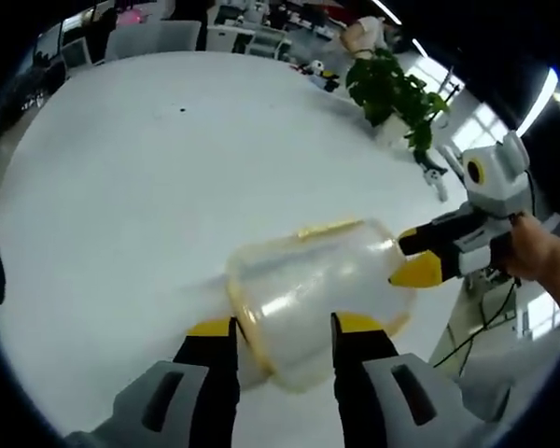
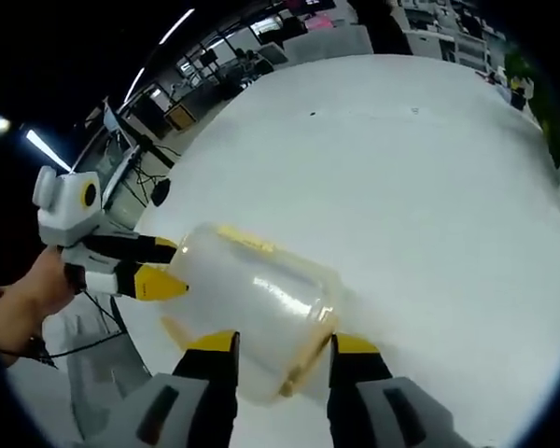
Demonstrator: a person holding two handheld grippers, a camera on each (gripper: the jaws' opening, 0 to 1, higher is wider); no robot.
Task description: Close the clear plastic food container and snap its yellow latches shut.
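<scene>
A clear plastic food container (image 1: 308, 289) (image 2: 252, 299) with a yellowish rim lies on its side just over the white table (image 1: 168, 168), held from both ends. A yellow latch (image 1: 329, 227) (image 2: 245, 238) runs along its upper side. My left gripper (image 1: 285, 331) has its jaws pressed on either side of the container's near end; it enters the right gripper view from the left (image 2: 173, 264). My right gripper (image 2: 285, 347) clamps the opposite end, and in the left gripper view it comes in from the right (image 1: 413, 257). Whether the lid is fully seated is unclear.
A green potted plant (image 1: 392, 89) stands at the table's far right edge. A person's hand (image 1: 537, 257) (image 2: 23, 308) holds each gripper. Office desks and chairs (image 1: 159, 37) lie beyond the table. The table edge (image 2: 159, 308) runs close under the container.
</scene>
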